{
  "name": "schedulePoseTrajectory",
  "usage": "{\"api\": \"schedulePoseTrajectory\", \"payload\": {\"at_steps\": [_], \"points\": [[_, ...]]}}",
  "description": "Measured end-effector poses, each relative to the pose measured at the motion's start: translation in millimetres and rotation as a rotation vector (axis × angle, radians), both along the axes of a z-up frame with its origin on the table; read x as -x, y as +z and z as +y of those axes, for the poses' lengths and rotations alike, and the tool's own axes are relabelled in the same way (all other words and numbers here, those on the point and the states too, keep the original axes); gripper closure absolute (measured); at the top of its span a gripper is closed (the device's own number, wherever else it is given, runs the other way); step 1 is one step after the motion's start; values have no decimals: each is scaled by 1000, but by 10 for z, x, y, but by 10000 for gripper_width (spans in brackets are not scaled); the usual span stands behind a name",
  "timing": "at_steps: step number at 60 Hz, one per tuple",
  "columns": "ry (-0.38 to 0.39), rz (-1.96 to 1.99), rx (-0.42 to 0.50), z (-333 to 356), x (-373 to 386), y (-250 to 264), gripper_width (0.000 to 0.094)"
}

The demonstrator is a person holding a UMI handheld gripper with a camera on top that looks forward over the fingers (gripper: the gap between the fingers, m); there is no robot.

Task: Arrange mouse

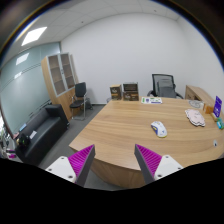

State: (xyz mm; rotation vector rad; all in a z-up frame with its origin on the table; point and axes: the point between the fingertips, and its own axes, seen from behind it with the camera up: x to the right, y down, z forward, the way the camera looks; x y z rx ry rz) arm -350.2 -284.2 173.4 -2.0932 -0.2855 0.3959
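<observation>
Gripper is spread wide w/ nothing held, purple pads facing each other across an open gap, held above the near edge of a big wooden conference table. White mouse sits on the tabletop well beyond the fingers, a bit past the right-hand one, apart from other items; farther off along the table's right side are papers and a purple box-like item. Around the rm: black office chair at the table's far side, black sofa off left, wooden cabinet against the far wall.
</observation>
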Motion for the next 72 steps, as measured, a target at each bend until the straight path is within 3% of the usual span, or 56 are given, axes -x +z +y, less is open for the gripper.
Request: {"api": "schedulePoseTrajectory", "payload": {"at_steps": [11, 29, 34, 41, 50, 72], "points": [[-184, -59, 31, 259, -343, -341, 114], [-293, -118, 57, 878, -974, -783, 95], [-290, -125, 30, 1223, -1139, -979, 106], [-285, -135, 93, 1599, -1319, -1466, 106], [-257, -122, 97, 2111, -1394, -1726, 105], [-271, -132, 75, 3050, -1734, -1815, 143]]}}
